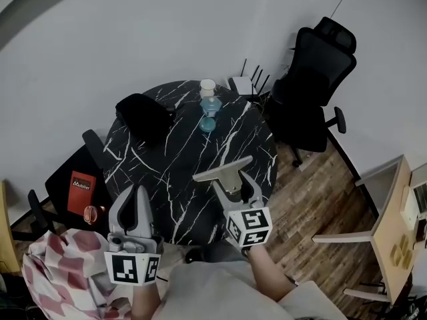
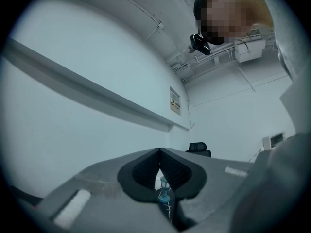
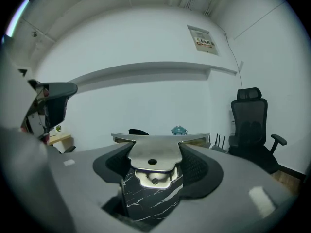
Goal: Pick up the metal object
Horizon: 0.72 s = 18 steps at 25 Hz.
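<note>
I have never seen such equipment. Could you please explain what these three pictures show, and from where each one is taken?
There is no robot here: a person holds a two-jaw gripper tool in each hand. The head view comes from a camera on the person's head and looks down at a round black marble table. The left and right gripper views come from a camera riding on each gripper and look along its jaws. On the table are a blue bottle, a white cup and a black bundle. The right gripper is closed on a T-shaped metal object, held over the table. The left gripper is shut and holds nothing.
</note>
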{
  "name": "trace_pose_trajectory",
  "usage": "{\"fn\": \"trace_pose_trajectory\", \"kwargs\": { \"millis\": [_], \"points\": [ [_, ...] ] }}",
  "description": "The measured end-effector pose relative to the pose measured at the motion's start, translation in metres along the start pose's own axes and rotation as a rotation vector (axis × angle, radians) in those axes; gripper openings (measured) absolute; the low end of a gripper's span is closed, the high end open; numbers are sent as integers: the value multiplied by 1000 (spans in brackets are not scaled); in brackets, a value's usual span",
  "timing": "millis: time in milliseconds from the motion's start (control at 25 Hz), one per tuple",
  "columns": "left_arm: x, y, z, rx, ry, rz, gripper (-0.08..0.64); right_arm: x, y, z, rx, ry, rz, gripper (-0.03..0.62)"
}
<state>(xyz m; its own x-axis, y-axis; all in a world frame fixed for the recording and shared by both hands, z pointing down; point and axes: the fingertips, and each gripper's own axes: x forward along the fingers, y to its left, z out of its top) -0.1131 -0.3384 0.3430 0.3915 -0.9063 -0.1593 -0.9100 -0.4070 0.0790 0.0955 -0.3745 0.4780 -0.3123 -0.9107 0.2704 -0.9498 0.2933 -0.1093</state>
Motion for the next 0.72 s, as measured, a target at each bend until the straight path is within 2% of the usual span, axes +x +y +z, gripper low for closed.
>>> {"fn": "trace_pose_trajectory", "kwargs": {
  "millis": [720],
  "points": [
    [-20,-39,24,7,-66,-108,0,-81,-4,54,-17,-190,-92,295]
  ]
}}
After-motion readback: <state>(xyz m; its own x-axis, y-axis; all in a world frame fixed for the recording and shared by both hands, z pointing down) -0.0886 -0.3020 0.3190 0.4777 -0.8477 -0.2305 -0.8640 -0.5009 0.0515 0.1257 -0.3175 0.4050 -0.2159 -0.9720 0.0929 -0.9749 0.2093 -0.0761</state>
